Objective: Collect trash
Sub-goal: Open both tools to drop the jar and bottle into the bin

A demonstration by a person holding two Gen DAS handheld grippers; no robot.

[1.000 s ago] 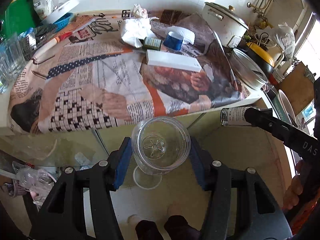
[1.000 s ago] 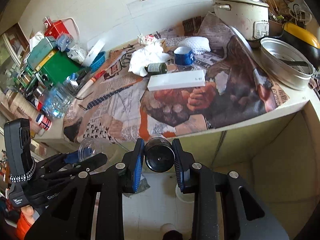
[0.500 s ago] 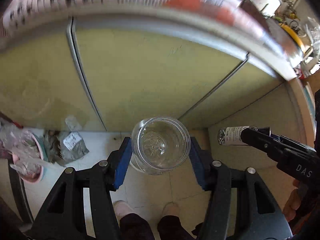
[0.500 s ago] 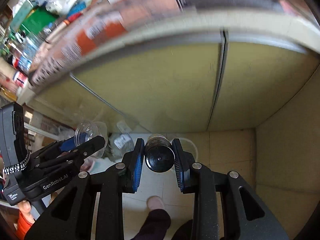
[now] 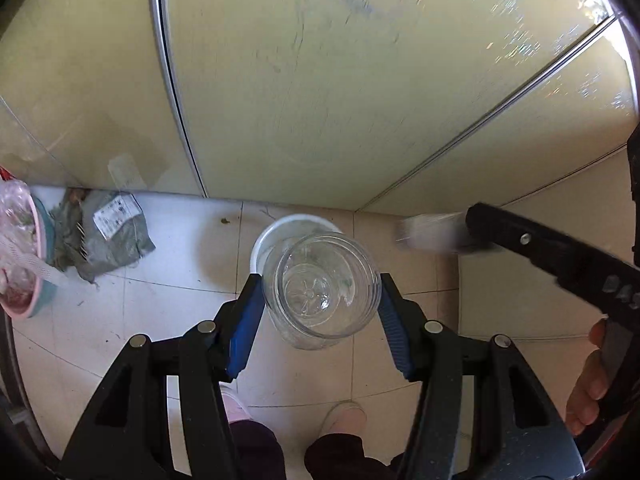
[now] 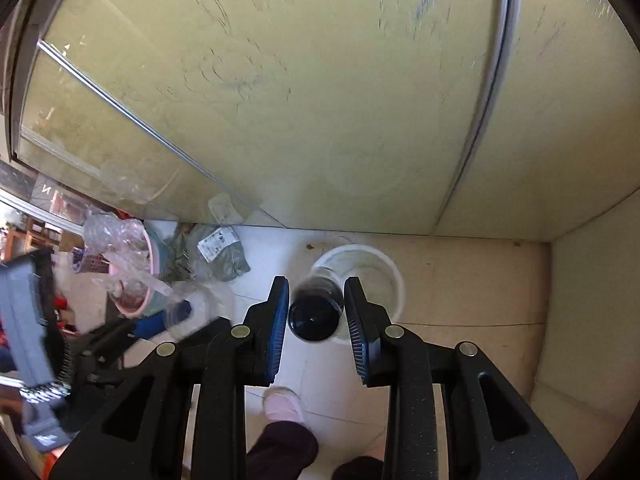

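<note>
My left gripper (image 5: 320,300) is shut on a clear plastic cup (image 5: 322,284), held just above a white bucket (image 5: 276,232) on the tiled floor. My right gripper (image 6: 316,308) is shut on a small dark bottle (image 6: 316,312) with a white label, held over the same white bucket (image 6: 384,272). The bottle (image 5: 432,234) shows blurred at the right of the left wrist view, in the other gripper. The cup (image 6: 192,308) shows blurred at the left of the right wrist view.
Yellow cabinet doors (image 5: 320,80) fill the background. A grey-green bag with a white label (image 5: 108,228) and a pink basin holding crumpled plastic (image 5: 20,264) lie on the floor to the left. The person's feet in pink slippers (image 5: 344,416) stand below the grippers.
Both grippers have dropped from counter height to near the floor and tilted down. The white bucket has come under the cup and the bottle. Both grips are unchanged.
</note>
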